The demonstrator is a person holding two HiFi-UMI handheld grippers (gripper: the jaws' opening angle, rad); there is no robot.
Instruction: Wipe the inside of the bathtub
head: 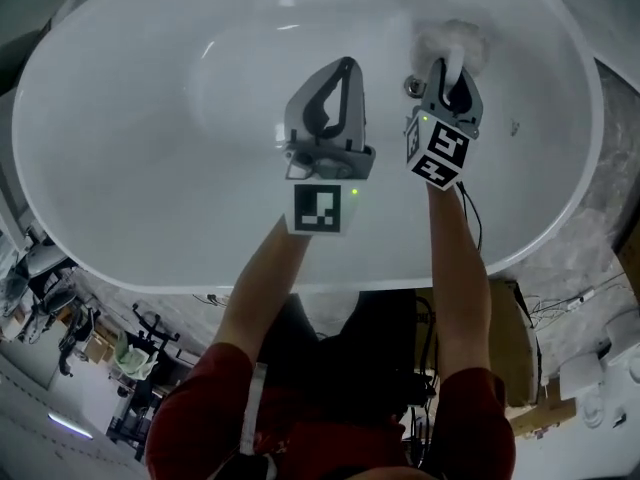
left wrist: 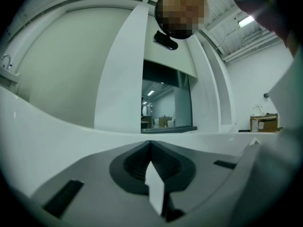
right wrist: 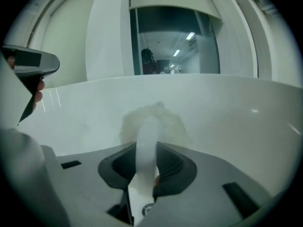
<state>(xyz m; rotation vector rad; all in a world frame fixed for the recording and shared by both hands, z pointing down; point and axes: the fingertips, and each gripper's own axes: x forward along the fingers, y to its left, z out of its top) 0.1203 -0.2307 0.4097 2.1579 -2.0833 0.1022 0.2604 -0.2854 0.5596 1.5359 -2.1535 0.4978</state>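
The white oval bathtub (head: 120,128) fills the head view. My right gripper (head: 452,68) reaches to the tub's far inner wall and is shut on the white handle (right wrist: 146,145) of a fluffy white scrubber. The scrubber's head (head: 452,40) lies against the tub wall (right wrist: 227,122), and it also shows as a pale fuzzy patch (right wrist: 163,119) ahead of the jaws. My left gripper (head: 343,68) hangs over the middle of the tub, just left of the right one. Its jaws meet (left wrist: 150,148) with nothing held between them.
A small metal fitting (head: 411,86) sits on the tub wall beside the right gripper. Below the tub's near rim (head: 160,278), floor clutter (head: 120,353) lies at the left. Boxes and cables (head: 520,338) lie at the right. Past the rim stands a glazed opening (left wrist: 166,100).
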